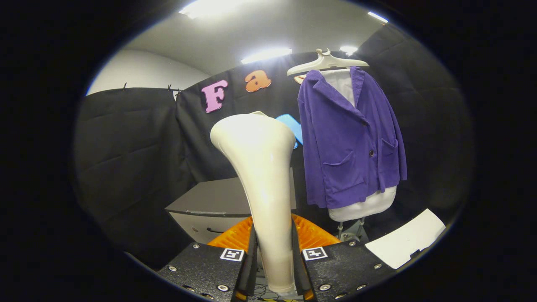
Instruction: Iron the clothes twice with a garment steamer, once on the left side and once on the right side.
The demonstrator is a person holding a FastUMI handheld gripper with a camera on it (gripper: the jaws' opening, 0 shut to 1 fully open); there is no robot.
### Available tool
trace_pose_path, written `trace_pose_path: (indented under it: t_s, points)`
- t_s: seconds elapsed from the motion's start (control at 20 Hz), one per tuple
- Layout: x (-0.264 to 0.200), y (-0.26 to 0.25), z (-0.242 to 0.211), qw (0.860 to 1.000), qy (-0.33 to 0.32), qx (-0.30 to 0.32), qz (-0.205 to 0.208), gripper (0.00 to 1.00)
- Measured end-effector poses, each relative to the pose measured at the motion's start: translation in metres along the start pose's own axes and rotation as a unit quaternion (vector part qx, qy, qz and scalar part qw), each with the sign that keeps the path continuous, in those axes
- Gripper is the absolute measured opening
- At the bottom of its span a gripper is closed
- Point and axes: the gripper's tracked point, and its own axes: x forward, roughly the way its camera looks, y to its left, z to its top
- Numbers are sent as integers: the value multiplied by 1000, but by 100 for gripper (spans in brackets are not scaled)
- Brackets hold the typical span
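1. Gripper [272, 268] fingers are closed on the handle of the garment steamer [260, 167], held upright.
2. Purple jacket [350, 138] hangs on a hanger [327, 63] beyond the fingers, well apart.
3. Risk: the smooth, tapered handle may slip during the stroke.
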Motion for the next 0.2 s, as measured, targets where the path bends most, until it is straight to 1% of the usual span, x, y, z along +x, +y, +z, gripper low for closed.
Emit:
trace_pose_path:
  t_s: [0.2]
  points:
    - [3, -1, 1, 1000, 2, 1, -1, 36]
